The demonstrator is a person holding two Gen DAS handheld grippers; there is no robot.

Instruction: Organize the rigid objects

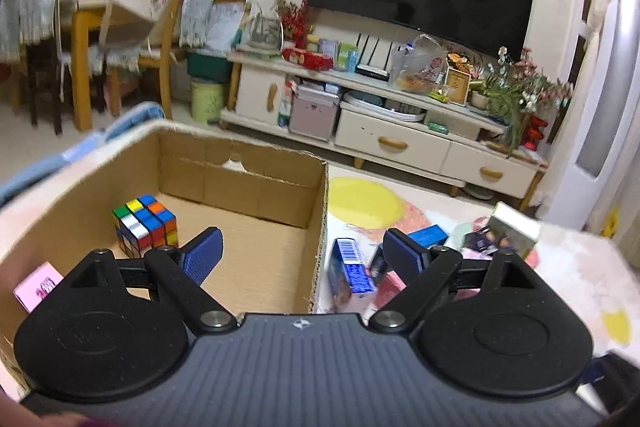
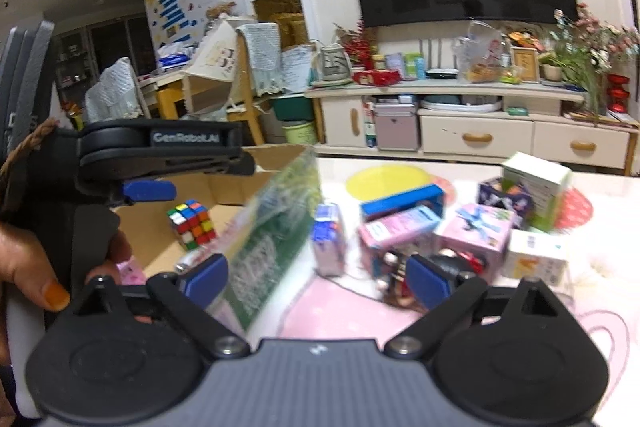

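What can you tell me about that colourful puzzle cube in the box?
The puzzle cube is a scrambled three-by-three cube, with glossy plastic-looking stickers of green, yellow, blue, orange, white and red on black edges. It sits flat on the floor of the open cardboard box, toward the left side, turned corner-on to the left wrist camera. Nothing grips it, and nothing seems to touch it but the box floor.
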